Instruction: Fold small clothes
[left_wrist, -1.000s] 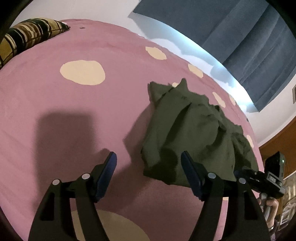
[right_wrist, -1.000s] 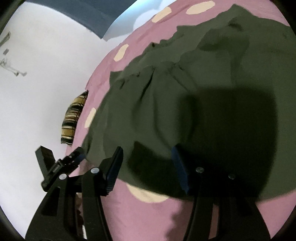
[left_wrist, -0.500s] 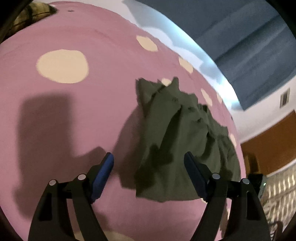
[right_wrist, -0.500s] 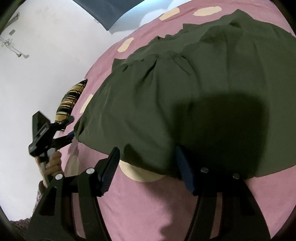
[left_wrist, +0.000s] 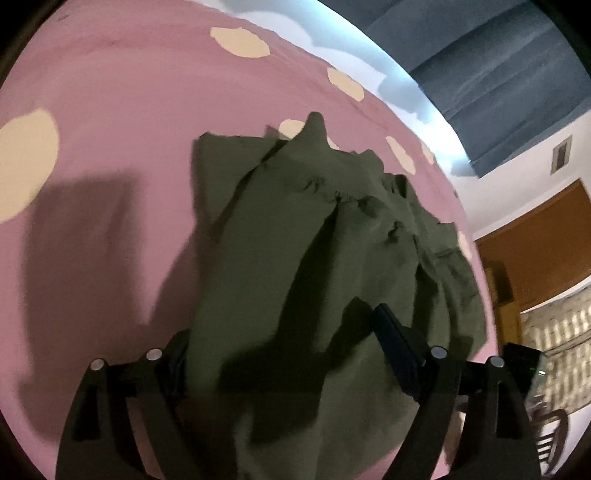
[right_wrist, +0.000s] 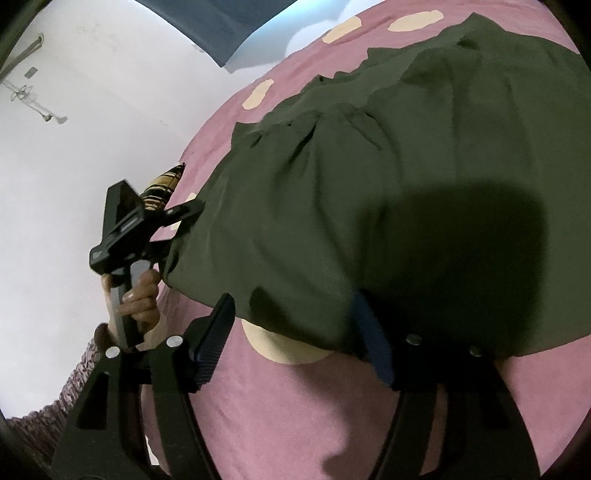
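A crumpled olive-green garment (left_wrist: 303, 236) lies on a pink bedspread with cream dots (left_wrist: 110, 140). My left gripper (left_wrist: 284, 354) is open, its jaws astride the garment's near edge, with cloth lying between the fingers and over the left one. In the right wrist view the same garment (right_wrist: 388, 177) fills the upper right. My right gripper (right_wrist: 295, 336) is open, its jaws astride the garment's near hem. The left gripper (right_wrist: 147, 229) shows there at the garment's left corner, held by a hand.
A striped yellow-black pillow (right_wrist: 162, 186) lies at the far end of the bed. A dark blue curtain (left_wrist: 498, 66) and white wall stand behind. A brown door or cupboard (left_wrist: 535, 251) is at the right.
My left gripper has moved forward onto the garment's edge; cloth now lies between its fingers. My right gripper has closed in on the near hem. Both stay open.
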